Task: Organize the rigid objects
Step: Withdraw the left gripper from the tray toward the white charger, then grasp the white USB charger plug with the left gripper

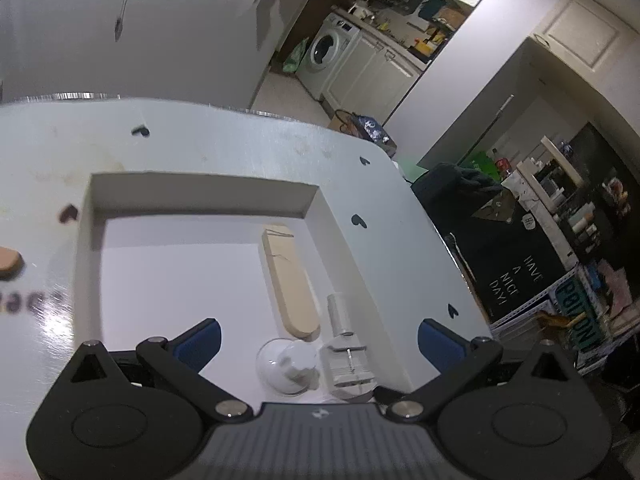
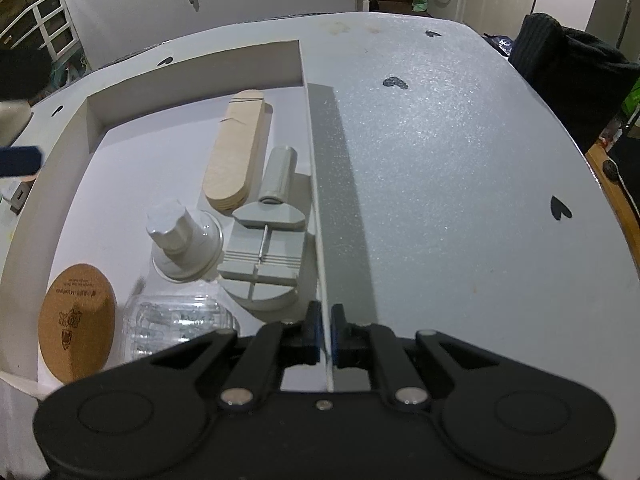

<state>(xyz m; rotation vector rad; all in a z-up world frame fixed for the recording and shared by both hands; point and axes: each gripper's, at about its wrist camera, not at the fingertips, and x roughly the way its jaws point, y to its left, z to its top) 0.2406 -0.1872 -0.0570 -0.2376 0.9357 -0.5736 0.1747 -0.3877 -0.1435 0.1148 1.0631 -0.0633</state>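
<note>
A shallow white box (image 2: 308, 120) sits on the white table (image 2: 440, 160). In it lie a wooden stick stack (image 2: 236, 152), a grey watch-link tool (image 2: 266, 248), a white knob on a clear suction cup (image 2: 180, 240), a clear plastic case (image 2: 176, 324) and a cork coaster (image 2: 76, 324). My right gripper (image 2: 326, 332) is shut on the box's right wall at its near end. My left gripper (image 1: 320, 340) is open and empty above the box (image 1: 200, 196), over the suction cup (image 1: 286, 364), the watch tool (image 1: 346, 356) and the wooden sticks (image 1: 290, 280).
Black heart stickers (image 2: 395, 82) dot the table. A dark cloth-covered chair (image 2: 568, 68) stands at the table's far right. A tan object (image 1: 8, 262) lies on the table left of the box. Shelves and a black bag (image 1: 508, 264) stand beyond the table's right edge.
</note>
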